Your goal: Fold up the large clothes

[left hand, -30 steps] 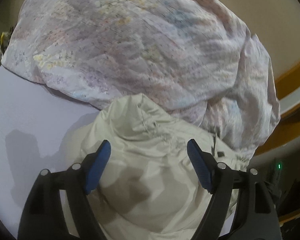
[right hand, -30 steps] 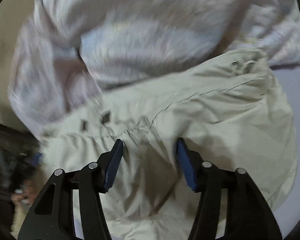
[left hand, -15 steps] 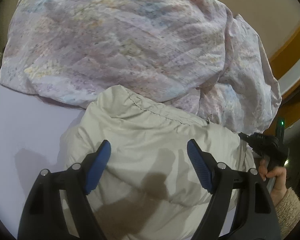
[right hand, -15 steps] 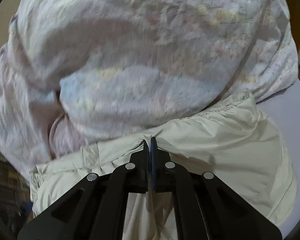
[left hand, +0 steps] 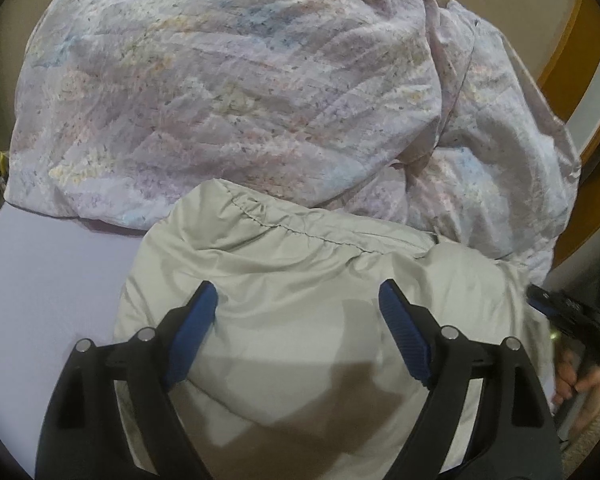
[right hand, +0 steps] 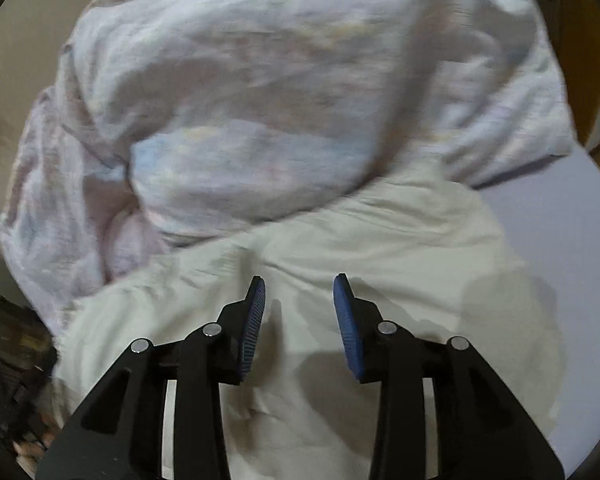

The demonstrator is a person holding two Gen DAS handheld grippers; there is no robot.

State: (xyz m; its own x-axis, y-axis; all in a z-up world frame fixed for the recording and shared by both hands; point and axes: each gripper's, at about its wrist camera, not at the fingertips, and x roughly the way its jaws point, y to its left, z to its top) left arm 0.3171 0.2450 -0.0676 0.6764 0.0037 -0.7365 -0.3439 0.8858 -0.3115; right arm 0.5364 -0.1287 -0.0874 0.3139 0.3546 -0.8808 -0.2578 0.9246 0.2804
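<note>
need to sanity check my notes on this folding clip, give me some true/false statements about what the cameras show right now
1. The beige garment lies in front of a floral quilt. True.
2. The left gripper is clamped shut on the garment. False: its jaws stand wide apart above the fabric, gripping nothing.
3. The right gripper has a gap between its blue pads. True: its jaws have just been opening, and nothing is pinched between them.
4. The bed surface beside the garment is dark green. False: it is pale lavender.
5. A person's hand shows at the right edge of the left wrist view. True.
</note>
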